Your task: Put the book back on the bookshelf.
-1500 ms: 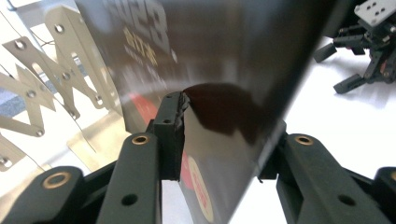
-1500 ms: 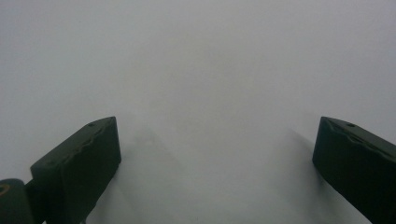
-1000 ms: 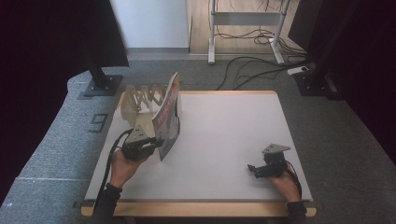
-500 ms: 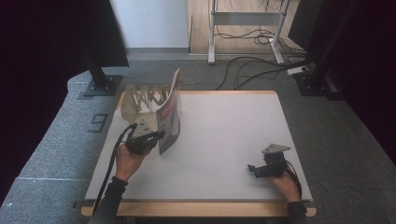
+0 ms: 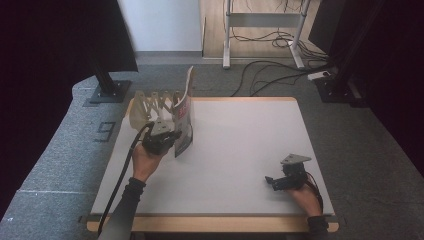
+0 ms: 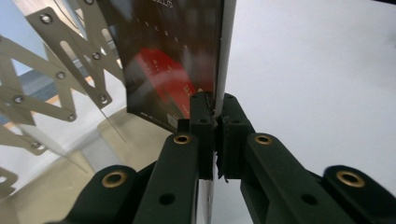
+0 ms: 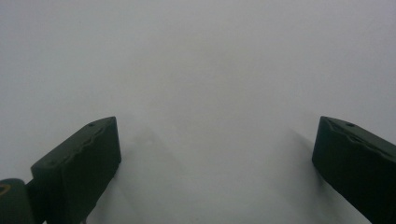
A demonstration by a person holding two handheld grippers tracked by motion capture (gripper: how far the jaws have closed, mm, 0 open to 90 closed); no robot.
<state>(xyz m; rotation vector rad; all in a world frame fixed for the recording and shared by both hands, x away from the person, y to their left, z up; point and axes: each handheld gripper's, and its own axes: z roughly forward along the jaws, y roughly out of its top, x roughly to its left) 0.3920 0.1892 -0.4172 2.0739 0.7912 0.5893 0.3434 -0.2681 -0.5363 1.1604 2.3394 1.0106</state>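
Left gripper (image 6: 216,121) is clamped on the lower edge of a thin dark-covered magazine with a red graphic (image 6: 173,60), held upright at the table's far-left, just beside a beige folding accordion-style wooden rack (image 5: 150,107). Cover print is too blurred to read. Right gripper (image 7: 215,154) rests near-right on the white tabletop (image 5: 240,145), jaws spread wide, nothing between them.
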